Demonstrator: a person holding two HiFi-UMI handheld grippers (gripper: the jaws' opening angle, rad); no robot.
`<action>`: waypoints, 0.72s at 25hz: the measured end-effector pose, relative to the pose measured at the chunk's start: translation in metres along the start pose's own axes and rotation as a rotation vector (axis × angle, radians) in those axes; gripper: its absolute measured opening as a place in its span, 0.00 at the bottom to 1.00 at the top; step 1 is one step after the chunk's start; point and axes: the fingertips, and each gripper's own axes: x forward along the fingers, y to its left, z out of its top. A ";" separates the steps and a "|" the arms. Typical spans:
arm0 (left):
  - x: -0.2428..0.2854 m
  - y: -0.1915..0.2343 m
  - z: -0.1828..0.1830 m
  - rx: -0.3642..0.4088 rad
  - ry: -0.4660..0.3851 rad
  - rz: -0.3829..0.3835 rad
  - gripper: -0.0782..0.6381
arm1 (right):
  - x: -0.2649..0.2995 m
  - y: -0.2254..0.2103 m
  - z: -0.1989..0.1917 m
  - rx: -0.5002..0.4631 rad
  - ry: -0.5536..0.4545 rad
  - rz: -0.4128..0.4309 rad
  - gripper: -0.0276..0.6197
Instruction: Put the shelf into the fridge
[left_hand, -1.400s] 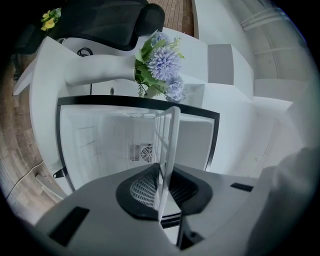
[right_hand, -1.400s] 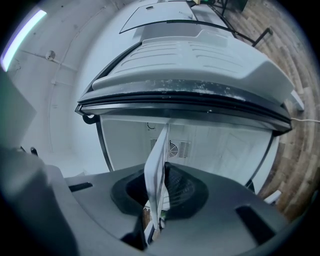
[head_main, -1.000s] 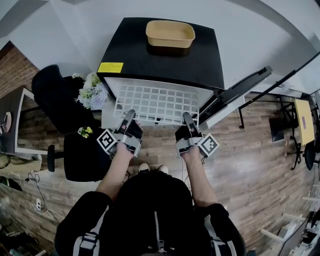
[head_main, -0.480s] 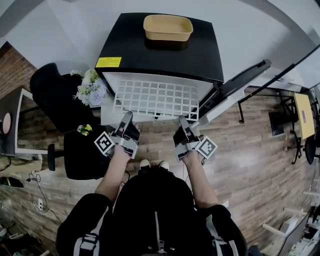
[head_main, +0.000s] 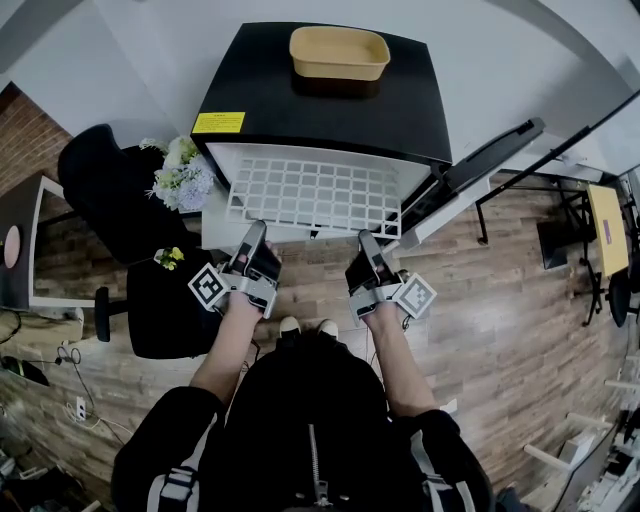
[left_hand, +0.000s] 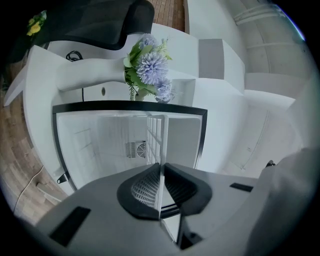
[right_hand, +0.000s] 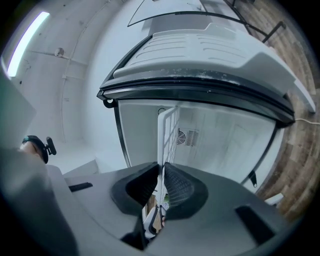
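Flowers (head_main: 180, 178) stand left of the open fridge (head_main: 320, 110). Our left tool (left_hand: 160, 172) is clenched on the near edge of the white grid shelf (head_main: 315, 195). The shelf lies level and reaches into the fridge's mouth, its near part sticking out. Our right tool (right_hand: 161, 180) grips the same edge farther right.

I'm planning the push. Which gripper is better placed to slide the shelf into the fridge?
Neither alone: the left gripper and right gripper are both shut on the white shelf's near edge, evenly spaced before the open fridge. Push with both.
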 end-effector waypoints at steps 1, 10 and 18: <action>0.000 0.000 0.000 0.000 0.001 -0.002 0.17 | 0.000 0.000 0.000 0.001 -0.003 0.001 0.11; -0.001 0.005 0.002 -0.002 -0.002 -0.004 0.17 | 0.000 -0.005 0.000 0.003 -0.036 -0.004 0.11; 0.015 0.009 0.008 0.014 0.002 0.008 0.17 | 0.013 -0.011 0.010 0.002 -0.055 -0.011 0.11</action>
